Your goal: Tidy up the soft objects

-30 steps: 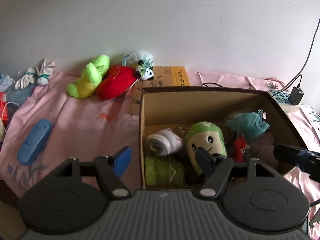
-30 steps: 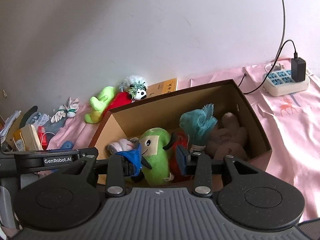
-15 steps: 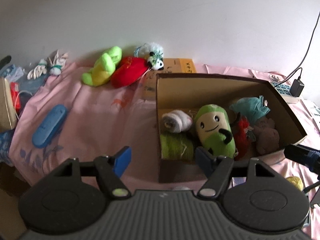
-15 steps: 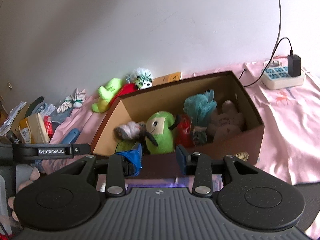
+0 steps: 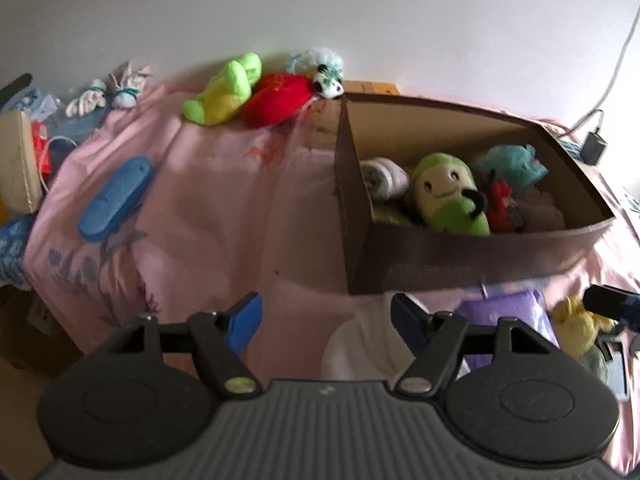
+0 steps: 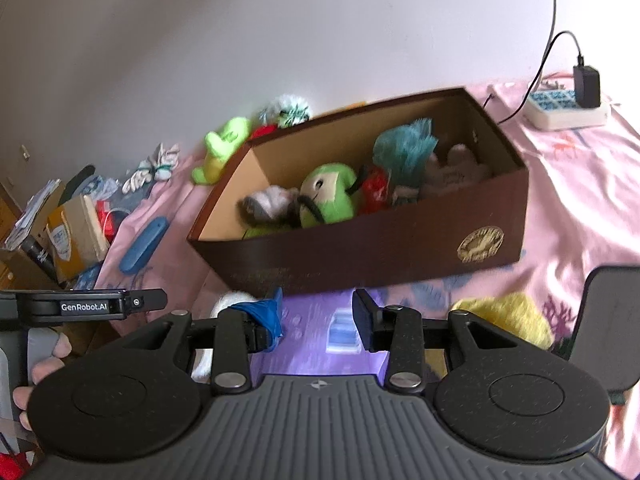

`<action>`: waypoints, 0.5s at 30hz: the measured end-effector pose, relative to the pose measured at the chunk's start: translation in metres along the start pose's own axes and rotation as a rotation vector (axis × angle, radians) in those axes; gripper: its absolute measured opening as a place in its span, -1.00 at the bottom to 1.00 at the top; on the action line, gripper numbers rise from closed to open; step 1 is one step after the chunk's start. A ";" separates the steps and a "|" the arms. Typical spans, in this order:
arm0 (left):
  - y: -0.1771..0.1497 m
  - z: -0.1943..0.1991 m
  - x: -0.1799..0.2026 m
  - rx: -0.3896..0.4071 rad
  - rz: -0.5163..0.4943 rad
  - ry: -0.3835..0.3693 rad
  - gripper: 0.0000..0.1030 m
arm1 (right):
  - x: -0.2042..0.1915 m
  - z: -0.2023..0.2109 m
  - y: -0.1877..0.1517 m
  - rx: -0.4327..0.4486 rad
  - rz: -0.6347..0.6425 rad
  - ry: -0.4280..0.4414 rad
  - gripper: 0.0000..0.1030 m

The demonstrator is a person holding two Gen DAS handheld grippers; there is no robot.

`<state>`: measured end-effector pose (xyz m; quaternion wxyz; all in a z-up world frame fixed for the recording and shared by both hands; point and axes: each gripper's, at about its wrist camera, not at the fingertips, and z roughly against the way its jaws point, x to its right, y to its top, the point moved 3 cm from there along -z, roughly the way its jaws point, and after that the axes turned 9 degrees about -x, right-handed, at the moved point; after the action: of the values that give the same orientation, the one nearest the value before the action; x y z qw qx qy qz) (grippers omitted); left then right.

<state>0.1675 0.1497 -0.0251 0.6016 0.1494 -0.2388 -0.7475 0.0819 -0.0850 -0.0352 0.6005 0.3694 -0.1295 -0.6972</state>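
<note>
A brown cardboard box on the pink cloth holds several soft toys: a green smiling plush, a white roll, a red toy and a teal pom. My left gripper is open and empty, in front of the box. My right gripper is open and empty above a purple pack. A yellow plush and a white soft thing lie near me.
A lime plush, a red plush and a small panda lie by the wall. A blue case lies at the left, with clutter beyond. A power strip sits at the right.
Both grippers have pulled back and up from the box. The box now lies farther away, and the purple pack, yellow plush and white thing have come into view in front of it.
</note>
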 end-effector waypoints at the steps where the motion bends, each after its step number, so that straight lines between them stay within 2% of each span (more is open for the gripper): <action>1: -0.004 0.000 -0.001 -0.005 -0.004 -0.014 0.44 | -0.003 -0.001 -0.003 -0.009 0.012 0.008 -0.58; 5: -0.017 -0.003 -0.006 -0.011 -0.016 -0.037 0.44 | -0.023 -0.004 -0.015 -0.040 0.109 0.045 -0.58; 10: -0.024 -0.003 -0.015 -0.010 0.002 -0.098 0.44 | -0.060 -0.012 -0.035 -0.103 0.304 0.124 -0.58; 15: -0.023 0.003 -0.019 0.034 0.037 -0.164 0.45 | -0.090 -0.026 -0.059 -0.180 0.472 0.125 -0.57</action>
<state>0.1512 0.1720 -0.0363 0.5912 0.0934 -0.3029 -0.7416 0.0564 0.0207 -0.0576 0.7838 0.3165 -0.1124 -0.5223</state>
